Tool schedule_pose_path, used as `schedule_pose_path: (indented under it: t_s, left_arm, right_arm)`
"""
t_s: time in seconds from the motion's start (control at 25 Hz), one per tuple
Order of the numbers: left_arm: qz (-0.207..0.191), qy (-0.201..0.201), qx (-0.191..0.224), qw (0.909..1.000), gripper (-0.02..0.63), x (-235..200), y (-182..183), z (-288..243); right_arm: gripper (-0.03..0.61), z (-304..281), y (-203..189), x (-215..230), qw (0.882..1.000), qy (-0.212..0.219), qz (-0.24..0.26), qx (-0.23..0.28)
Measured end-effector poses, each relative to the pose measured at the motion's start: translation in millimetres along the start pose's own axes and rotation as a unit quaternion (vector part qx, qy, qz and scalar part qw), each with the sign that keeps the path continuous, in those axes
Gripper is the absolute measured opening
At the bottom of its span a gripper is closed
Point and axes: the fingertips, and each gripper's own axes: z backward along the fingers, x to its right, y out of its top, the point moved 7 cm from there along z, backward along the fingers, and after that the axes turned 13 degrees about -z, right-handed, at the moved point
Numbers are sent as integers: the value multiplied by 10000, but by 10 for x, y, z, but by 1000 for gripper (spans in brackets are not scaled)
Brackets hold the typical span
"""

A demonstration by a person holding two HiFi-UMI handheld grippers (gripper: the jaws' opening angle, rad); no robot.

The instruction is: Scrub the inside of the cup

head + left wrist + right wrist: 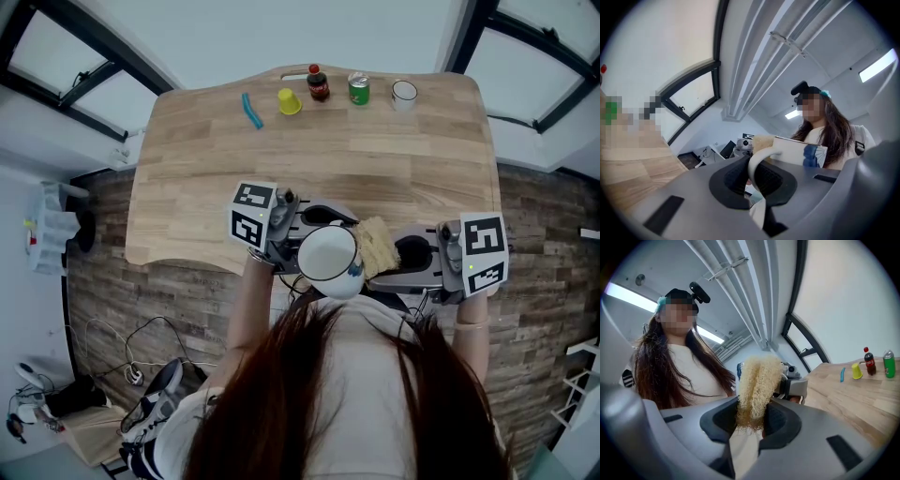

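Your clothes and rig
You wear a cream top (367, 375), a black-striped sleeve (628, 377) and a black head camera (699, 292) over long dark hair (281, 403). The left gripper (754, 180) and right gripper (752, 420) are grey with black pads (727, 180) (each has a black-and-white marker cube (251, 217)).

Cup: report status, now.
Left claw shut on white blue-rimmed cup, by its handle. Right claw shut on beige loofah scrubber. Scrubber beside rim, not inside. Nothing between them.
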Motion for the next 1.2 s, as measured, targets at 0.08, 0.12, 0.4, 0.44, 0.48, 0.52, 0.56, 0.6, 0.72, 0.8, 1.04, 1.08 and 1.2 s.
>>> schedule_pose_path:
  t_s: [0.08, 0.12, 0.4, 0.44, 0.48, 0.52, 0.56, 0.6, 0.72, 0.8, 1.04, 1.08, 1.2]
  left_arm:
    - [21, -53, 16, 10000, 21, 0, -4, -6]
    - [33, -74, 11, 10000, 21, -1, -8, -11]
    - [-32, 154, 13, 9999, 21, -72, -7, -10]
    - [-43, 209, -3, 9998, 21, -86, -9, -4]
    - [-56, 256, -17, 9997, 21, -98, -9, 2]
    - [-71, 296, -19, 9995, 22, -107, -7, 7]
    - [-86, 330, -8, 9994, 21, -117, -2, 11]
    - [-98, 360, 13, 9993, 21, -127, 4, 16]
    - [-123, 443, 79, 9989, 23, -156, 19, 34]
    - [-135, 513, 92, 9985, 23, -177, 25, 46]
    - [-90, 819, 33, 9966, 23, -263, 20, 85]
    - [-78, 854, 21, 9963, 23, -271, 13, 84]
    - [-32, 942, 24, 9955, 23, -296, 2, 90]
  right_arm:
    - [121, -4, 0, 0, 10000, 24, -7, -9]
    - [121, -5, -4, 1, 10000, 33, -14, -21]
    - [121, 48, 5, 39, 9997, -238, 16, 62]
    - [121, 55, 6, 48, 9995, -307, 28, 65]
    - [121, 61, 7, 54, 9993, -363, 39, 69]
    - [121, 67, 10, 60, 9991, -407, 51, 79]
    - [121, 73, 16, 64, 9990, -442, 62, 95]
    - [121, 79, 23, 68, 9988, -476, 74, 115]
    - [121, 90, 49, 77, 9980, -598, 126, 144]
    - [121, 100, 63, 85, 9974, -692, 164, 145]
    - [121, 149, 80, 139, 9938, -1066, 268, 138]
    - [120, 157, 77, 142, 9934, -1104, 279, 134]
    - [118, 176, 79, 152, 9918, -1228, 318, 140]
